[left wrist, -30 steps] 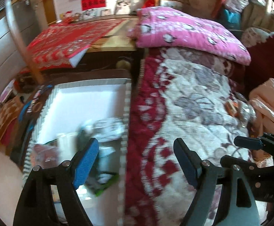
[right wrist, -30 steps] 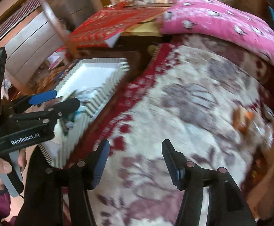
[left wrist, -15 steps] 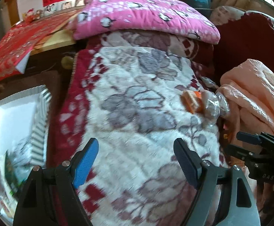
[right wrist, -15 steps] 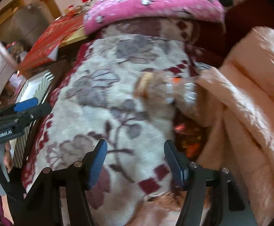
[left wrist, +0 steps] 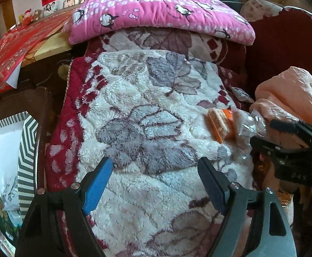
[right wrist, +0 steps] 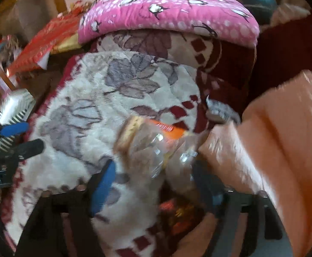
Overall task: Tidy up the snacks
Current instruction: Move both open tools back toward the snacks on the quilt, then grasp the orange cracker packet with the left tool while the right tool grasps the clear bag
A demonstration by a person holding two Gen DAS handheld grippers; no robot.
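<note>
Left gripper [left wrist: 155, 182] gapes above blanket [left wrist: 147, 111]; right gripper [right wrist: 153, 184] seemingly straddles snack packet [right wrist: 153, 141].

Both wrist views look forward and down along their tongs over the floral blanket [left wrist: 147, 115]; the right, blurred, seems nearer the snack packet [right wrist: 153, 141], and both share the pink quilt [left wrist: 160, 6]

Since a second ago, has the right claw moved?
Yes. The right claw has swung right, away from the striped tray, and closed in on the clear snack packet beside the peach blanket.
</note>
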